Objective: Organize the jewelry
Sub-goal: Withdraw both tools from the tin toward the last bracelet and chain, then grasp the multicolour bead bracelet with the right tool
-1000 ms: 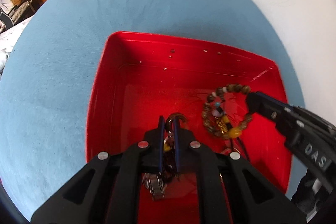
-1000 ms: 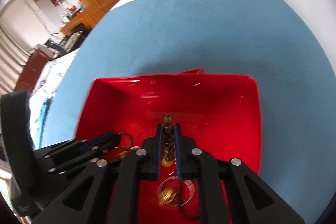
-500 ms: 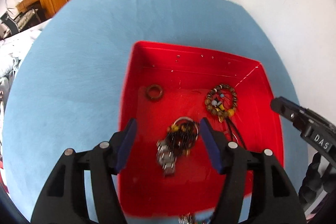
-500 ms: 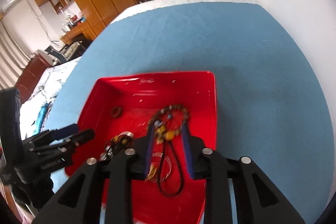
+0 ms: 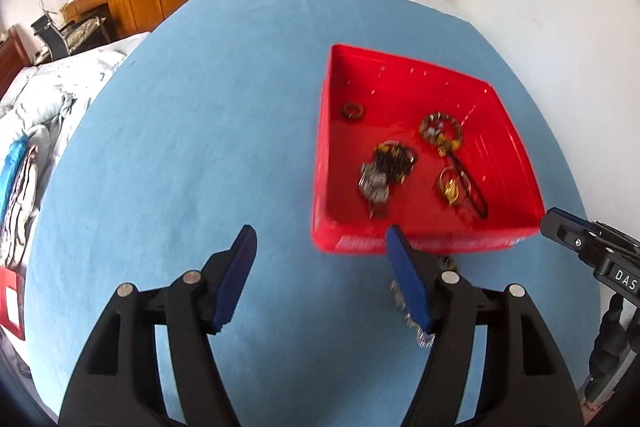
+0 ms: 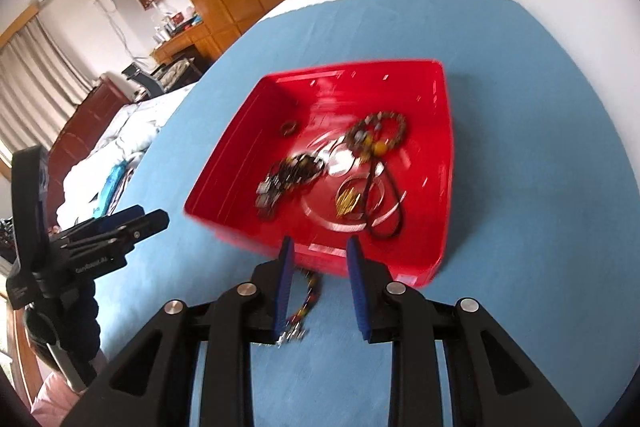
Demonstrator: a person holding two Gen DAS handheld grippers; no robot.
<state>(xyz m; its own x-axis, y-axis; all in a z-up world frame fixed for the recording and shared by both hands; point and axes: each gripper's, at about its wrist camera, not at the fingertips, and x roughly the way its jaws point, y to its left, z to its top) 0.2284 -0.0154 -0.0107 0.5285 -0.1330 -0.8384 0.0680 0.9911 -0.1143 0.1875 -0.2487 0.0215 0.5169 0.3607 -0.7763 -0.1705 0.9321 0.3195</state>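
- Both grippers have backed out of the red tray (image 5: 516,147) and opened; a second ago each was pinched on a piece inside it, now both pieces lie on the tray floor.
- Tray contents: beaded bracelet (image 5: 440,129) toward the far right, dark chain tangle (image 5: 384,171) in the middle, small ring (image 5: 352,110) far left, gold charm on a ring (image 5: 452,187) with a black cord near the front.
- One piece not yet in: a multicolour beaded strand (image 6: 306,303) on the blue cloth (image 5: 180,147), just outside the tray's near wall. Silvery chain links (image 5: 416,323) show beside the left gripper's finger, probably the same strand; too blurred to tell.
- Left gripper (image 5: 322,279): jaws spread wide, empty, above the cloth short of the tray.
- Right gripper (image 6: 320,287): jaws spread moderately, empty, strand lying between and below the fingers.
- Judgement: next step is picking up that strand. Right gripper is already lined up, so drop straight down and close across the beads mid-length, not on the metal end.
- Lift clear of the near wall before moving over; a dangling tail could snag the rim.
- Release over bare floor, away from the tangle.
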